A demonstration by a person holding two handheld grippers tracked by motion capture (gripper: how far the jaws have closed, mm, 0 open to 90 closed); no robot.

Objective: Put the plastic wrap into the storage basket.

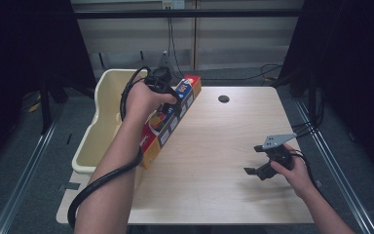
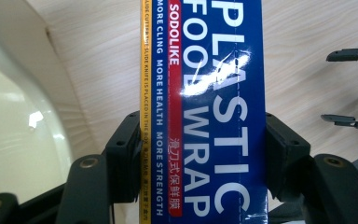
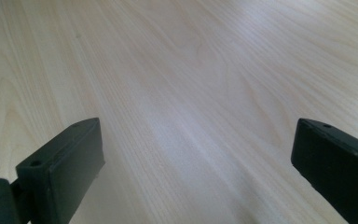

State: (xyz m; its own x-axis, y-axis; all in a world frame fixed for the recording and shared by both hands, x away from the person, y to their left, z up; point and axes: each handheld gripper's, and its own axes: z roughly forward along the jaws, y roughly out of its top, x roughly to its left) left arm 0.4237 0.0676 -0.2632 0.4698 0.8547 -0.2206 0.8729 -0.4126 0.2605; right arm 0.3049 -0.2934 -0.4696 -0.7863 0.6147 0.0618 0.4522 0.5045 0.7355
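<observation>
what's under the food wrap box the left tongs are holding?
Under the box the wooden table shows, with the cream tub beside it. The left tongs clamp the box. Its underside and the tabletop directly beneath are covered.

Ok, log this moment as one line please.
left gripper: shut on food wrap box | box: by tub | right gripper: open, over table

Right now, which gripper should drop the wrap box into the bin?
Left. The left gripper is already shut on the plastic wrap box beside the cream bin; the right gripper is open over bare table.
</observation>
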